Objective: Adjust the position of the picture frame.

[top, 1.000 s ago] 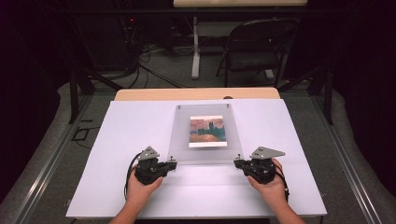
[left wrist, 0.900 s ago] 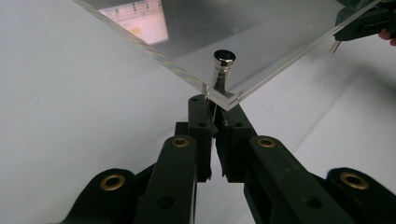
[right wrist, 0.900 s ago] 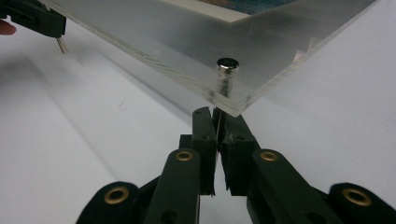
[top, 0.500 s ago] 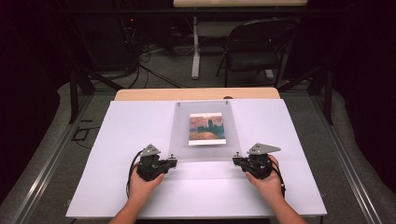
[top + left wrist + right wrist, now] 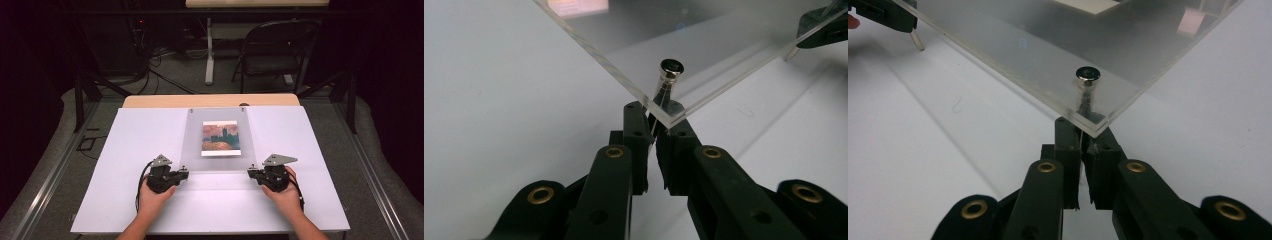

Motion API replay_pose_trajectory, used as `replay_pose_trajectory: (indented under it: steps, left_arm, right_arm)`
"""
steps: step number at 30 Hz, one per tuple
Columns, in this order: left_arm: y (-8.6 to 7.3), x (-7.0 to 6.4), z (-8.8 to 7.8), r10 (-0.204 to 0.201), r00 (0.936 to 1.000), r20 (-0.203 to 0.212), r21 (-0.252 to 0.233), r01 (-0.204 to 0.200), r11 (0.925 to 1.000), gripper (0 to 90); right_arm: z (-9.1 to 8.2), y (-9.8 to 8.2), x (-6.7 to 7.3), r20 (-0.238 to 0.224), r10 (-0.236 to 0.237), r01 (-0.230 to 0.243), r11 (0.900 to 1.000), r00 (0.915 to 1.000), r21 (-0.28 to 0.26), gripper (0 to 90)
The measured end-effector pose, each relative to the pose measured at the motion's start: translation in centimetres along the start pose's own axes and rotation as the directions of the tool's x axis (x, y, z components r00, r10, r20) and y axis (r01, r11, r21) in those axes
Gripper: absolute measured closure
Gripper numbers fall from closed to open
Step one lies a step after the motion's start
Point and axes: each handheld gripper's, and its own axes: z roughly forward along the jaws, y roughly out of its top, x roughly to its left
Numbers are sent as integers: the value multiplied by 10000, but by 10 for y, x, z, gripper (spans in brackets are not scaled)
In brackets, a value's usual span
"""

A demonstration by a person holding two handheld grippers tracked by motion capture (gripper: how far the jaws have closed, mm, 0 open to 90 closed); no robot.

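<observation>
**Clear sheet held by its two near corners over a white table**

The table point(image 5: 125, 150) has a plain white top, with a strip of pale wood showing along its far edge. On it, near the middle, is a clear plastic sheet point(image 5: 218, 145) with a small picture point(image 5: 220, 138) of reddish buildings under it. In both gripper views the sheet's near edge stands raised off the white surface.

The left gripper point(image 5: 181, 175) is closed on the near left corner of the sheet. In the left gripper view its black jaws meet with only a thin slit between them, pinching the corner point(image 5: 663, 114) just below a small metal stud point(image 5: 671, 67) set in the sheet. The right gripper point(image 5: 254, 174) is clamped the same way on the near right corner, beneath a second stud point(image 5: 1088, 75). A hand point(image 5: 152, 197) holds each gripper from the near side of the table.

Beyond the table the room is dark. A grey floor carries loose black cables point(image 5: 160, 70), a folding chair point(image 5: 272, 52) stands at the back right, and the white leg of another table point(image 5: 210, 50) rises behind. Metal rails point(image 5: 47, 175) run along the floor on both sides.
</observation>
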Motion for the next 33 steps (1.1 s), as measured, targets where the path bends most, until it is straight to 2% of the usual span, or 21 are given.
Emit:
replay_pose_trajectory:
  steps: [14,18,20,25,28,33]
  left_arm:
    - [-1,1,0,-236,9997,55,-60,236,9997,821]
    - [-2,0,-1,-401,9992,-36,-239,400,9989,805]
    - [-2,0,-1,-437,9990,-38,-263,435,9987,796]
    - [-2,2,-3,-604,9982,24,-345,605,9976,746]
    - [-3,3,-8,-808,9967,25,-565,808,9951,647]
    - [-5,6,-14,-1056,9944,-10,-502,1054,9932,535]
  right_arm:
    - [2,-3,0,-69,168,-168,9999,9998,-40,851]
    - [1,-4,-3,-184,478,-479,9989,9987,-27,819]
    - [1,-4,-3,-143,492,-492,9988,9987,-36,810]
    - [-2,-3,-1,46,352,-351,9993,9994,-141,769]
    - [-4,-4,-3,-35,596,-596,9980,9982,-226,715]
    - [-10,-6,-3,20,598,-598,9979,9982,-253,658]
